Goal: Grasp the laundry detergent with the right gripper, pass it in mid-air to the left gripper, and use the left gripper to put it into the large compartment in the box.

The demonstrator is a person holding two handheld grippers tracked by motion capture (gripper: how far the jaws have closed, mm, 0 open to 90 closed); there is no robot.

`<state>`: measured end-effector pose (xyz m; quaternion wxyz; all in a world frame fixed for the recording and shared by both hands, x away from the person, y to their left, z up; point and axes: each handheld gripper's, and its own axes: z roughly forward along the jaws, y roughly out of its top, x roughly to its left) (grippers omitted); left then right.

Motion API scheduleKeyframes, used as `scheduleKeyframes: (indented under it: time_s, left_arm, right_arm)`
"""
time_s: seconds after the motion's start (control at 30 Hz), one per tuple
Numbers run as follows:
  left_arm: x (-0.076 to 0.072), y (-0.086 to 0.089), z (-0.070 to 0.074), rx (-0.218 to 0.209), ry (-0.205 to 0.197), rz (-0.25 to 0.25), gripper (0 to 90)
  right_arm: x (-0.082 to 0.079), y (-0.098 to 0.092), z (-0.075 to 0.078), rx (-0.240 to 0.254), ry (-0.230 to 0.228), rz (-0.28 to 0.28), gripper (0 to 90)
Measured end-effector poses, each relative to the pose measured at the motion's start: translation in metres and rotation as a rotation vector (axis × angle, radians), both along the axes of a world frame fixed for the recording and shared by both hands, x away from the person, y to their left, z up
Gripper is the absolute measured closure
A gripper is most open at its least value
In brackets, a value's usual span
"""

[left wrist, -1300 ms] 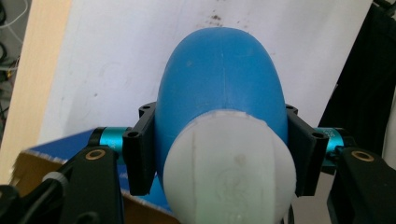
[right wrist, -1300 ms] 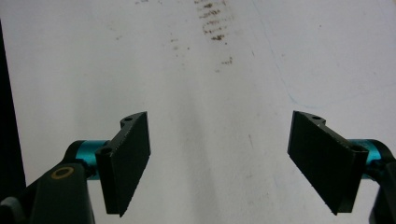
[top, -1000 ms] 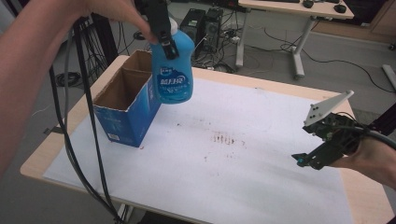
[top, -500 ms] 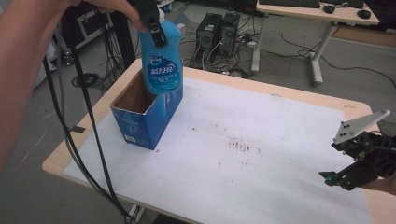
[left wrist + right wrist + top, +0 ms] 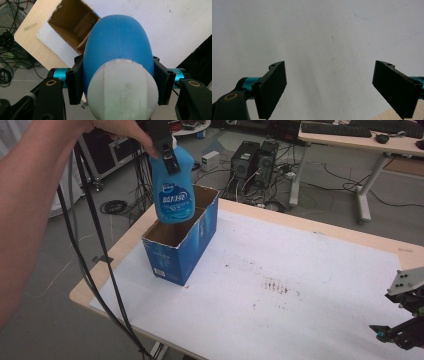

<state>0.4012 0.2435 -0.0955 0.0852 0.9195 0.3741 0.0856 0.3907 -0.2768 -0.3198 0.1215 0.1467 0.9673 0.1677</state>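
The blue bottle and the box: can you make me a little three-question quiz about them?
1. True or false: the blue bottle lies flat on the table.
2. What grips the bottle? A) left gripper B) right gripper C) a bare hand
3. Is the cardboard box open or closed on top?

Key: 1 false, it hangs upright above the box. 2 A. 3 open.
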Motion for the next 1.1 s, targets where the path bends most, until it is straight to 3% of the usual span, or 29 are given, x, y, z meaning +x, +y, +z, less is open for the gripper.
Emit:
scheduleKeyframes:
  time_s: [0.47, 0.7, 0.73, 1.1]
  left_arm:
    - [0.005, 0.011, -0.024, -0.005, 0.015, 0.024, 38.2]
    - [0.009, 0.01, -0.042, 0.006, 0.036, -0.002, 38.2]
    - [0.01, 0.01, -0.051, 0.005, 0.044, -0.019, 38.2]
    - [0.016, 0.012, -0.09, 0.018, 0.057, -0.117, 38.2]
  right_arm:
    - [-0.001, 0.0, -0.005, -0.019, 0.004, -0.002, 11.7]
    - [-0.001, 0.001, -0.007, -0.02, 0.001, -0.002, 11.7]
    - [-0.001, 0.001, -0.007, -0.02, 0.002, -0.002, 11.7]
    - [-0.003, 0.0, -0.013, -0.023, 0.009, -0.006, 11.7]
